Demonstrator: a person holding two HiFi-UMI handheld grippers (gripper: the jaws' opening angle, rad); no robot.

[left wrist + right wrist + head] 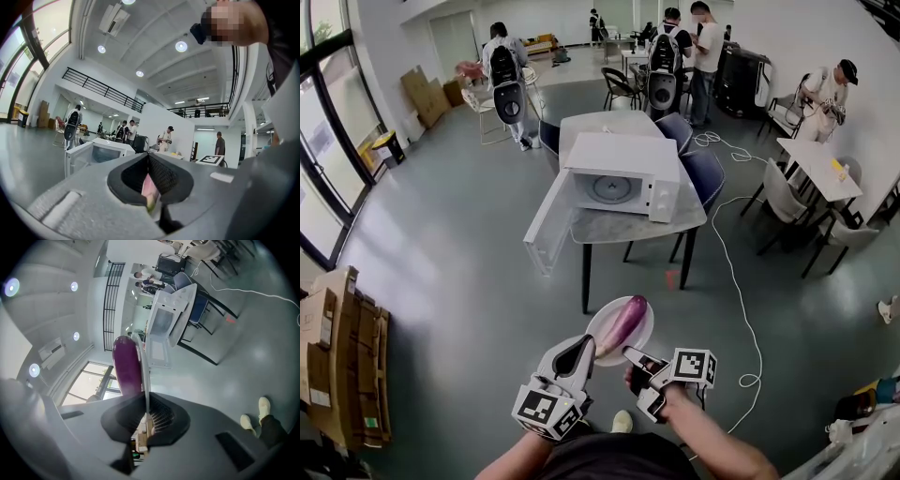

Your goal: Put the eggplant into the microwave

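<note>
Right gripper view: right gripper (146, 416), jaws narrow, clamped on the rim of a plate (639, 336) that is seen edge-on. An eggplant (126, 364) is carried on the plate, its near end cut off by the jaws.
Left gripper view: left gripper (149, 194), jaws closed on a pale pink edge, taken for the same plate's rim. The eggplant is shown only by the other two views.
Head view: plate held near, between both grippers. Microwave (623, 169) stood far, on a table (675, 223); door (548, 225) swung open to the left, turntable (609, 187) seen inside.
</note>
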